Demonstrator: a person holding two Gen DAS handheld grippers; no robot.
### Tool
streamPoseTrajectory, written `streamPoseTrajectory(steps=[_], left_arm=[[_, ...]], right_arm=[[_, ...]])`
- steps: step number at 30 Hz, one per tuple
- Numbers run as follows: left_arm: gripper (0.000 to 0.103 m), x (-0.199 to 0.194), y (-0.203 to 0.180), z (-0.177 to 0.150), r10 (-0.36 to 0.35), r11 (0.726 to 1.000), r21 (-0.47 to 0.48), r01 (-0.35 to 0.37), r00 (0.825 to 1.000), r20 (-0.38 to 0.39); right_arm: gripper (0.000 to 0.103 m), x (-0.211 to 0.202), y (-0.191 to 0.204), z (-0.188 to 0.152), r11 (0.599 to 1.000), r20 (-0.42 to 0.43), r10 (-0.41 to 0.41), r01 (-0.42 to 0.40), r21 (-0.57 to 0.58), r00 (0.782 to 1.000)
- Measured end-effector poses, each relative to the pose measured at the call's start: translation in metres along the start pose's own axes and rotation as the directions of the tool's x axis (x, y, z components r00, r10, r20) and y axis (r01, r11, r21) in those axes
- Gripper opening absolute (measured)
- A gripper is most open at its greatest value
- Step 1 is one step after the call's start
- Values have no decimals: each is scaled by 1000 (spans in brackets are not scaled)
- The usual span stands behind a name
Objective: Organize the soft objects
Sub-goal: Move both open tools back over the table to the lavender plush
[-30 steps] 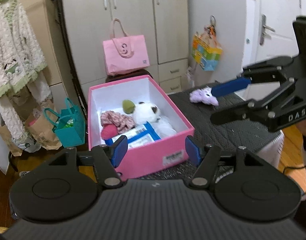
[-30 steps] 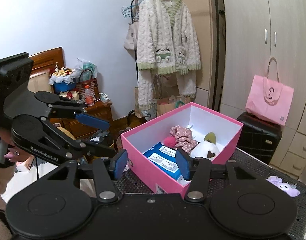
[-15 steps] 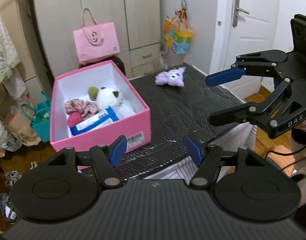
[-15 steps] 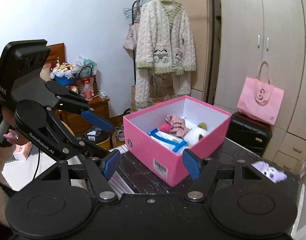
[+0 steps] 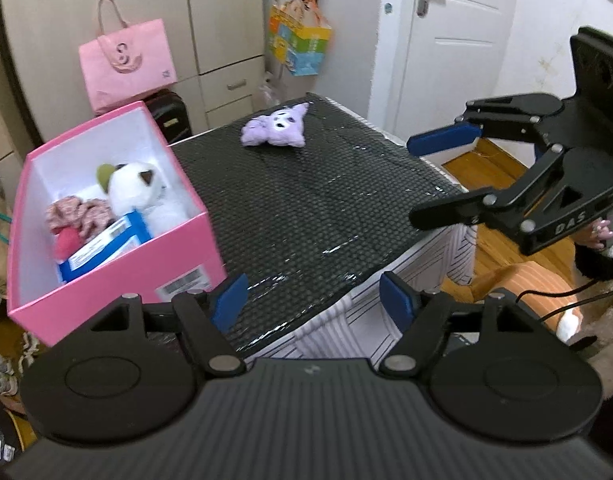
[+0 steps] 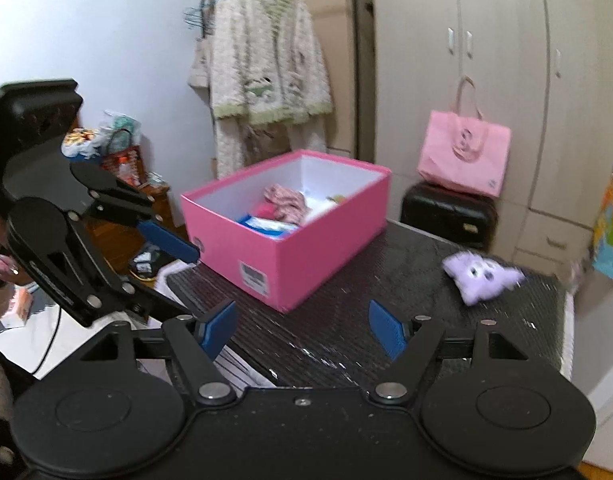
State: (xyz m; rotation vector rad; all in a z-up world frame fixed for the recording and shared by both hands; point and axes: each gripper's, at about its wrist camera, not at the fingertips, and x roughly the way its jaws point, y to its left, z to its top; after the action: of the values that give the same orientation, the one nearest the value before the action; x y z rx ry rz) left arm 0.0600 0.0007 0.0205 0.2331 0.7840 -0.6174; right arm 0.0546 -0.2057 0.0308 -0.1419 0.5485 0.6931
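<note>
1. The left gripper [image 5: 313, 300] is hanging with its jaws wide and nothing between them; they have just been opening further, and only the black mat and the table's near edge are showing through the gap.
2. The right gripper [image 6: 302, 330] is likewise standing wide and empty over the near part of the mat, its jaws having just been opening too.
3. In the left wrist view the right gripper [image 5: 430, 178] is reaching in from the right edge above the table's corner, a hand [image 5: 602, 232] gripping its handle.
4. In the right wrist view the left gripper [image 6: 174, 276] is coming in from the left, blue pads apart, just short of the box's near corner.
5. The black textured mat [image 5: 306, 208] is covering the tabletop, with a striped cloth [image 5: 434, 256] hanging below its edge.
6. The purple plush toy [image 5: 275, 131] is lying alone on the far part of the mat, well apart from both grippers and beside no other item.
7. The pink box [image 5: 118, 280] is sitting open on the mat's left side, holding a white plush cat [image 5: 140, 190], a floral fabric piece [image 5: 76, 214], a red soft item [image 5: 64, 242] and a blue-and-white packet [image 5: 106, 248].
8. Behind, a pink tote bag [image 5: 126, 62] is resting on a black suitcase [image 5: 168, 114] against the wardrobe [image 6: 486, 60], and a knitted cardigan [image 6: 266, 68] is hanging on a rack.
</note>
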Motion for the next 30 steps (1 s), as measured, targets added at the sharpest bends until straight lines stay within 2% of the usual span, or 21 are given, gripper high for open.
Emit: streamPoseTrajectory(steps=[6, 10, 21, 26, 30], left_arm=[[77, 28, -4, 17, -48, 999, -14, 48, 999, 10], [80, 43, -3, 27, -51, 998, -30, 53, 997, 56], [89, 85, -2, 58, -27, 998, -47, 36, 983, 181], [89, 115, 2, 74, -10, 996, -83, 30, 974, 226], [89, 138, 9, 80, 38, 990, -142, -1, 966, 255]], right_arm=[[83, 9, -29, -15, 998, -15, -42, 42, 47, 999], [83, 17, -48, -23, 995, -20, -72, 73, 71, 997], [86, 49, -96, -38, 986, 17, -146, 145, 83, 989], [86, 74, -115, -34, 985, 1, -158, 158, 70, 987], [86, 89, -126, -24, 987, -7, -153, 153, 57, 988]])
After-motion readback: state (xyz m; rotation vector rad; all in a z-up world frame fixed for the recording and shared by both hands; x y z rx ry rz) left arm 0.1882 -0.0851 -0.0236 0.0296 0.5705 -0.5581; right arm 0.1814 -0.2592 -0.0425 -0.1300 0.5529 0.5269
